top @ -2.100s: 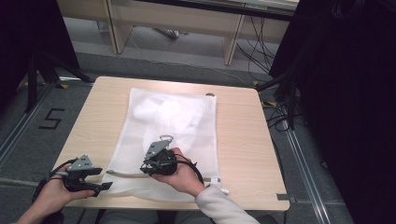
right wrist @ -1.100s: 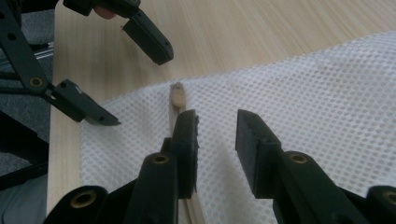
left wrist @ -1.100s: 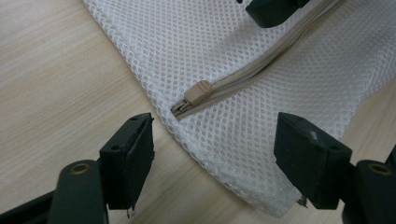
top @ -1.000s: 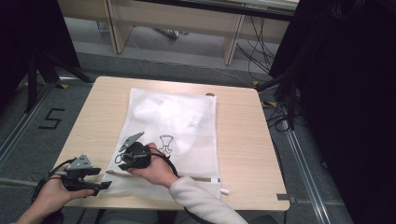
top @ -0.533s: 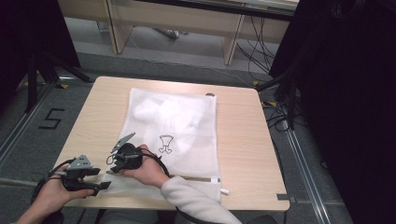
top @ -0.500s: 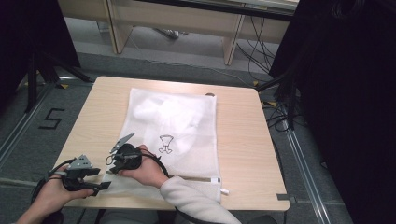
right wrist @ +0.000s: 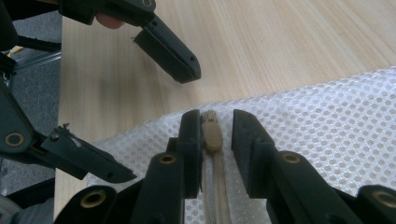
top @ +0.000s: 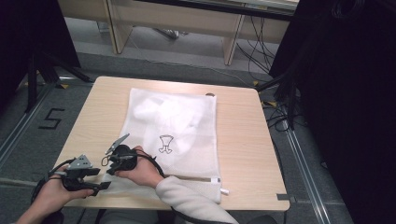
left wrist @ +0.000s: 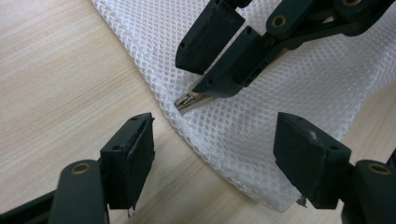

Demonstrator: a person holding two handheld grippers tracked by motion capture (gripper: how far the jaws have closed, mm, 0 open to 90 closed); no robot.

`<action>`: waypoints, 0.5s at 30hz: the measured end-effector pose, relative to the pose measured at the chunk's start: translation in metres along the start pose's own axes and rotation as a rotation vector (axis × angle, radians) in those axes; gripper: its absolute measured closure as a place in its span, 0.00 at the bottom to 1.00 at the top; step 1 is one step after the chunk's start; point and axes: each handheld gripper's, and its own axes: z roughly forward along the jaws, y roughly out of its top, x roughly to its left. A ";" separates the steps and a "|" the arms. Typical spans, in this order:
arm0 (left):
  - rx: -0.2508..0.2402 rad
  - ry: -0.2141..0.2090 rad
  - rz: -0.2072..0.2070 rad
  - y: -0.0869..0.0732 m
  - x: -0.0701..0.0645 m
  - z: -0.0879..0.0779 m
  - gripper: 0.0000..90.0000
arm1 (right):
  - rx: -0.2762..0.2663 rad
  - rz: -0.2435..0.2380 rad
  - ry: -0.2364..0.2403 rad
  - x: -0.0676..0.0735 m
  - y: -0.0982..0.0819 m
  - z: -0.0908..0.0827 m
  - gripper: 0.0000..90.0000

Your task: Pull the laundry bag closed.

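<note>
Pale wooden counter [top: 243, 140] carries a white mesh zippered laundry bag [top: 187, 135]. Right gripper [right wrist: 212, 133] has travelled to the near-left corner, fingers straddling the beige zipper pull [right wrist: 211, 130], not clenched. Left gripper [left wrist: 219, 154] waits released.

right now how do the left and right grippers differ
The left gripper is wide open, straddling the mesh bag's corner without gripping it; the right gripper is nearly closed around the zipper pull. In the high view, the left sits at the table's near edge, the right further in. Both have black jaws.

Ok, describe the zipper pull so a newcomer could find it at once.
Start at the wooden table and its white mesh bag. Follow the bag's near edge to its left corner, where the right gripper points. The zipper pull is the small beige tab between its jaws, the only non-white piece there.
</note>
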 end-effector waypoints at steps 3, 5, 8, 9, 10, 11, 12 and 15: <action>0.004 -0.002 0.000 0.000 0.000 0.000 0.32 | 0.008 0.003 0.005 0.000 0.000 0.001 0.84; -0.001 -0.001 -0.005 0.000 -0.001 0.000 0.32 | 0.009 0.006 0.003 0.000 0.000 0.003 0.85; -0.003 0.000 -0.007 0.000 -0.001 0.000 0.32 | 0.010 -0.009 0.008 0.001 0.001 0.004 0.90; 0.008 0.009 0.000 0.000 -0.001 -0.001 0.32 | 0.019 0.000 0.003 0.002 0.001 0.003 0.90; 0.002 -0.003 -0.004 0.000 0.000 0.000 0.32 | 0.020 -0.007 0.000 0.003 0.001 0.003 0.90; 0.000 -0.004 -0.005 0.000 0.000 0.000 0.32 | 0.019 -0.007 0.001 0.003 0.002 0.002 0.90; -0.002 -0.004 -0.007 0.000 0.000 0.000 0.33 | 0.015 0.006 0.007 0.004 0.002 0.000 0.91; 0.002 -0.001 -0.004 0.001 0.000 0.001 0.36 | 0.012 -0.007 0.008 0.003 0.004 -0.006 0.91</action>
